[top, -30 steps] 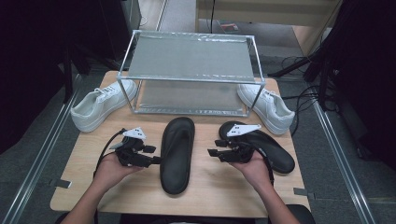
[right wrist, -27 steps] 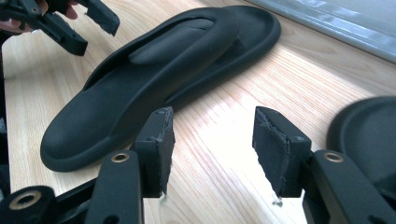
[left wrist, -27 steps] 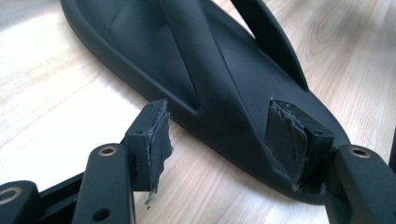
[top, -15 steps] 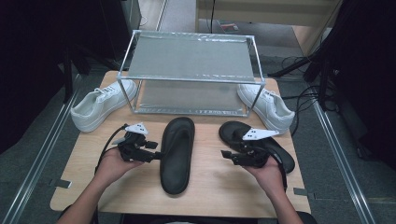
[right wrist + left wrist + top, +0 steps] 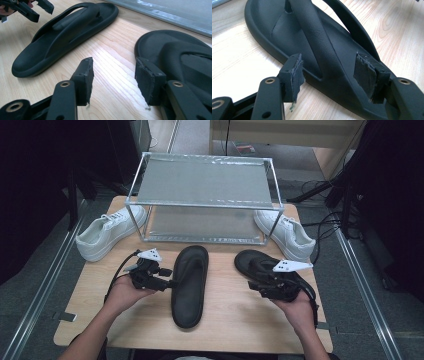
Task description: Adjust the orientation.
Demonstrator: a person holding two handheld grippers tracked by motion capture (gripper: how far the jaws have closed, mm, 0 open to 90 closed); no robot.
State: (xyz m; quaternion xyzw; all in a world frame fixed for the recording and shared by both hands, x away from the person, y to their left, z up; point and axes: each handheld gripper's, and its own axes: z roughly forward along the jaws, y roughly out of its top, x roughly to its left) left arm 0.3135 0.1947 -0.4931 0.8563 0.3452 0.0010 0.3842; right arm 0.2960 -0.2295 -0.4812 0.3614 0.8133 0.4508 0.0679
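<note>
Left gripper (image 5: 167, 279) jaws spread, straddling the left flip-flop's (image 5: 190, 282) edge and strap, pads not pressing. Right gripper (image 5: 260, 285) jaws have just been closing, still spread over bare counter (image 5: 225, 315); its body partly hides the right flip-flop (image 5: 250, 262).

Soft overhead light brightens my table (image 5: 225, 320); surroundings at nine and three o'clock stay dark. Glare streaks the wood between my jaws; far edges blur.
</note>
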